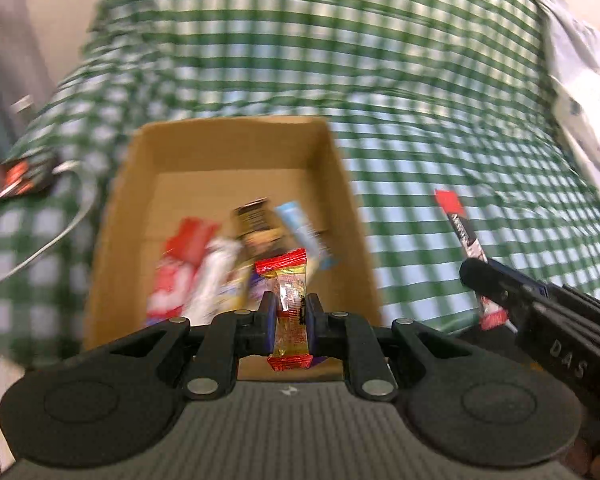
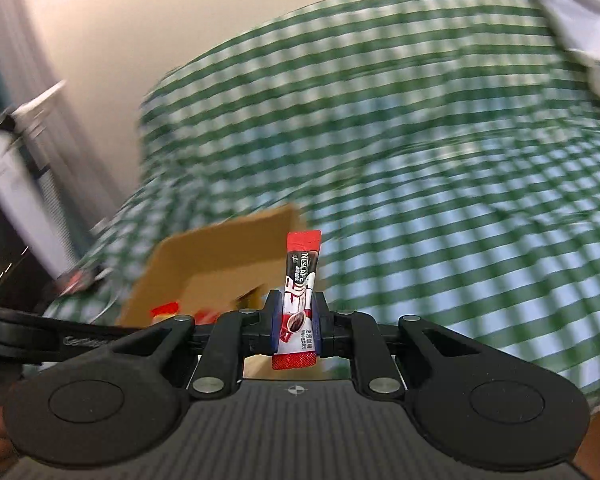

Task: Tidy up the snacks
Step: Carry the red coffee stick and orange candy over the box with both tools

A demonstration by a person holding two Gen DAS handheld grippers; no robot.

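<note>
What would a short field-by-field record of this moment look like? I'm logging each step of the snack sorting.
left gripper: shut on a red and gold candy, above the cardboard box
right gripper: shut on a coffee stick, to the right of the box
box contents: several blurred snack packets
surface: green checked cloth
other: a dark packet and a white cable lying left of the box
image quality: motion blur in both views

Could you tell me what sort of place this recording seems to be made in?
Probably a bedroom at home: a green checked sheet covers what looks like a bed, rumpled pale bedding lies at its edge, and a cardboard box of snacks sits on it.
</note>
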